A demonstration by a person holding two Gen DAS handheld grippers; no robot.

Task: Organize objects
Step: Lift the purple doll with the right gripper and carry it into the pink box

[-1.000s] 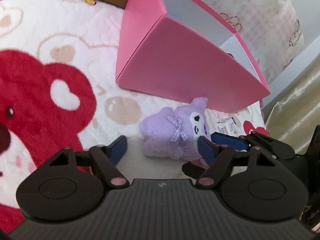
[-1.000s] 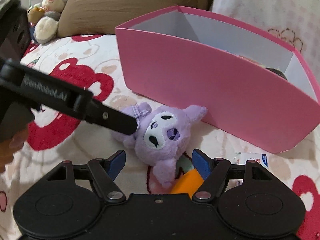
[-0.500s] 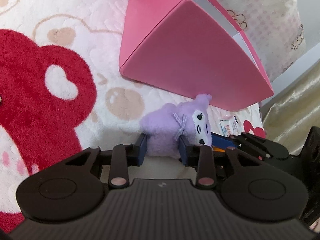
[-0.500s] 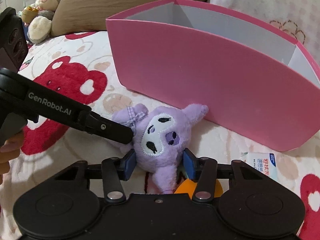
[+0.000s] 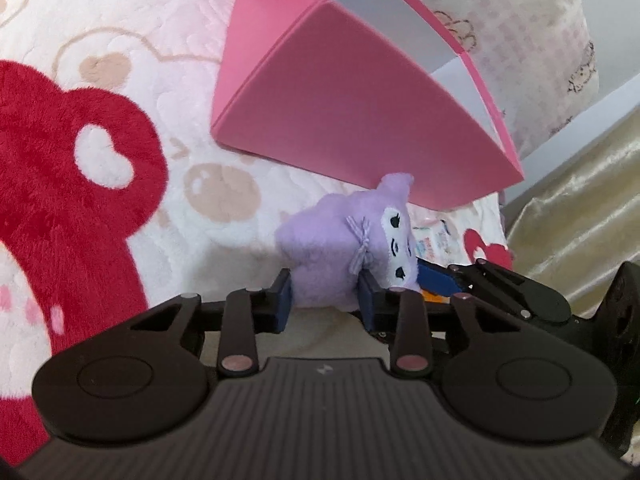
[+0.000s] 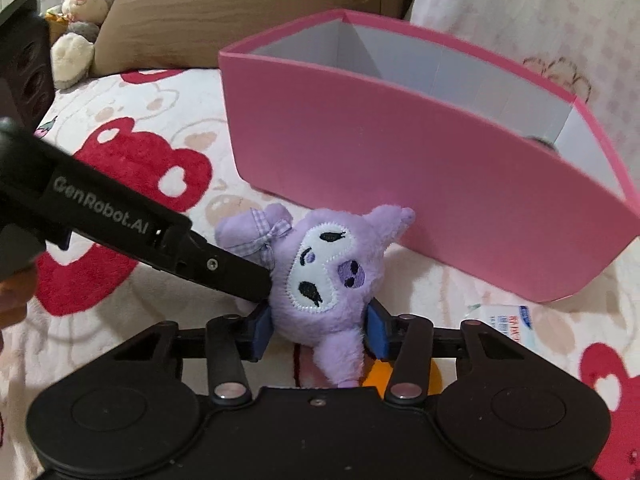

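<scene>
A purple plush toy (image 5: pixel 340 252) with a white face lies on the blanket just in front of the pink box (image 5: pixel 352 120). My left gripper (image 5: pixel 325 296) is shut on its body. My right gripper (image 6: pixel 320 330) is shut on its head, and the plush (image 6: pixel 320 268) fills the gap between the blue pads. The pink box (image 6: pixel 420 184) stands open-topped behind it, white inside. The left gripper's black arm (image 6: pixel 132 232) reaches in from the left in the right wrist view. An orange object (image 6: pixel 380 376) lies partly hidden under the plush.
A red-and-white bear-print blanket (image 5: pixel 100 160) covers the bed. A small white packet (image 6: pixel 508 320) lies right of the plush. A brown pillow (image 6: pixel 240 4) and a grey rabbit plush (image 6: pixel 84 12) sit at the back. A gold curtain (image 5: pixel 580 216) hangs at the right.
Both grippers moved in and closed from wide open onto the purple plush. The plush has shifted slightly and now sits a little raised between the pads.
</scene>
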